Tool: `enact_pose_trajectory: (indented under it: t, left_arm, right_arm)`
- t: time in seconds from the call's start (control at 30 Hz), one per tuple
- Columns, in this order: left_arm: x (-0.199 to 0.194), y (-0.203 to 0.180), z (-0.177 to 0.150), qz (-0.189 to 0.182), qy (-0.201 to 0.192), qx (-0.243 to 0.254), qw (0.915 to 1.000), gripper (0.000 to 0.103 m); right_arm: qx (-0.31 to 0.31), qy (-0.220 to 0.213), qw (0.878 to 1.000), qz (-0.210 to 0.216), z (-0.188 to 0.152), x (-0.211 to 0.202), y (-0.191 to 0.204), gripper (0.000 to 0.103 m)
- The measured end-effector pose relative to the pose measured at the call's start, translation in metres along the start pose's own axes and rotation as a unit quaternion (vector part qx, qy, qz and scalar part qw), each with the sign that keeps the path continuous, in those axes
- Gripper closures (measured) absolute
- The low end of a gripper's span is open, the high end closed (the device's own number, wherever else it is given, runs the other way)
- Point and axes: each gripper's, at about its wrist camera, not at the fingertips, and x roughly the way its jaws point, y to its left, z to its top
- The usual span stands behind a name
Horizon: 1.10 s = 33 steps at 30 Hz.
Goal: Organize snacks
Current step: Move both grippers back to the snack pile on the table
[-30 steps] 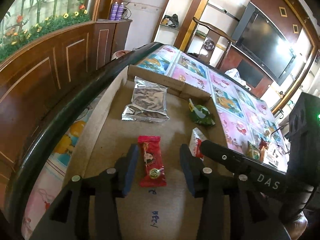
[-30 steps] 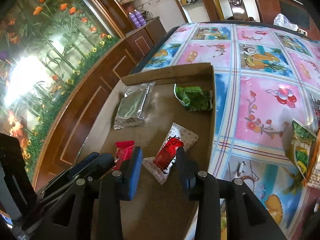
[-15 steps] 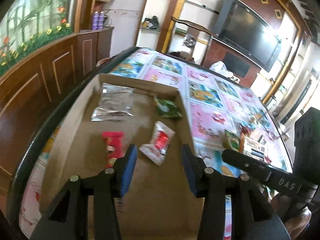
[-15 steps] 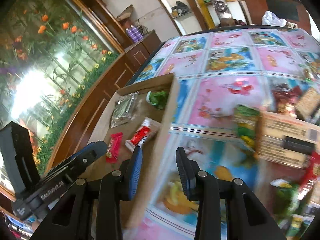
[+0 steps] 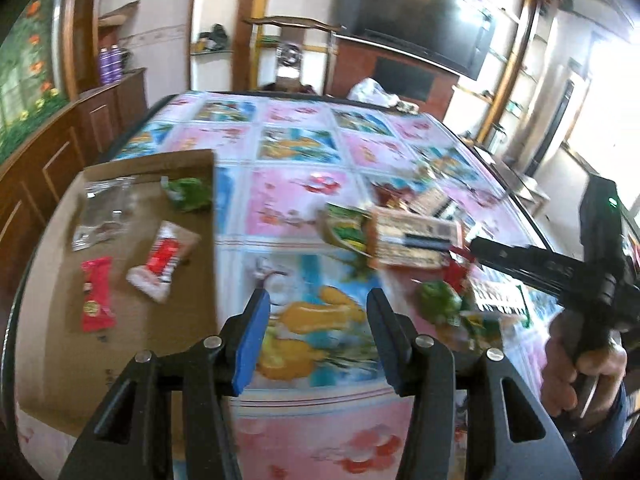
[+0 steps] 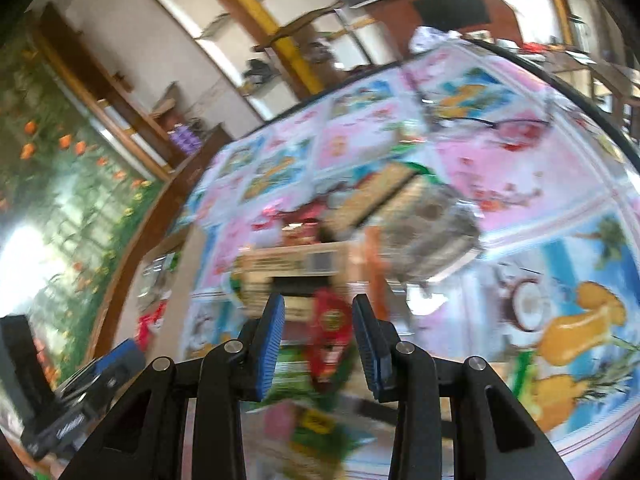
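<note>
Cardboard tray (image 5: pixel 192 288) with four snacks shows clearly only from left wrist.

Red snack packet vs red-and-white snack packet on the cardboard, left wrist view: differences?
The all-red snack packet is narrower and lies almost straight along the brown cardboard sheet; the red-and-white snack packet is wider, has white ends and lies askew. The red one sits nearer the camera. Both lie flat, apart, untouched.

Dark television (image 5: pixel 420 24) on wood-panelled wall, shelves (image 5: pixel 224 12) beside it.

Matt cardboard tray (image 5: pixel 48 360), glossy foil packet (image 5: pixel 100 212)
</note>
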Motion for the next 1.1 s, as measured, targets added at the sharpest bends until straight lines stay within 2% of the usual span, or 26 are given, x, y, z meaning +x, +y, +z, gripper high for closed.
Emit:
enact_pose_trajectory:
  t: [0.13,0.27,0.4,0.67,0.77,0.87,0.93,1.0,1.1]
  left_arm:
    - [0.005,-0.014,-0.004,-0.005,0.01,0.017,0.9998,0.053]
    - [0.009,-0.019,-0.006,-0.017,0.022,0.015,0.9995,0.051]
    - [0.016,-0.025,-0.008,-0.025,0.037,0.02,0.9988,0.049]
    - [0.041,-0.05,-0.01,-0.047,0.065,0.013,0.9967,0.041]
    - [0.058,-0.061,-0.009,-0.052,0.079,0.006,0.9955,0.041]
    - [0.071,-0.07,-0.008,-0.039,0.084,0.016,0.9956,0.041]
    - [0.076,-0.07,-0.008,-0.03,0.077,0.021,0.9964,0.047]
    - [0.081,-0.066,-0.009,-0.017,0.08,0.027,0.9963,0.067]
    - [0.082,-0.053,-0.007,-0.021,0.074,0.016,0.9969,0.068]
  right_arm:
    - [-0.028,0.028,0.999,0.008,-0.008,0.016,0.012,0.065]
    - [-0.037,0.052,0.994,0.087,-0.013,0.02,0.022,0.064]
    - [-0.029,0.031,0.997,0.063,-0.012,0.012,0.015,0.064]
    - [0.003,0.015,0.998,0.064,-0.009,0.006,0.006,0.064]
    - [0.006,0.008,0.998,0.064,-0.007,0.004,0.003,0.064]
    - [0.007,0.005,0.998,0.058,-0.006,0.002,0.0,0.064]
    - [0.007,0.004,0.998,0.057,-0.006,0.002,-0.001,0.064]
    - [0.007,0.007,0.998,0.058,-0.006,0.002,-0.001,0.064]
    - [0.002,0.01,0.998,0.057,-0.006,0.003,0.001,0.064]
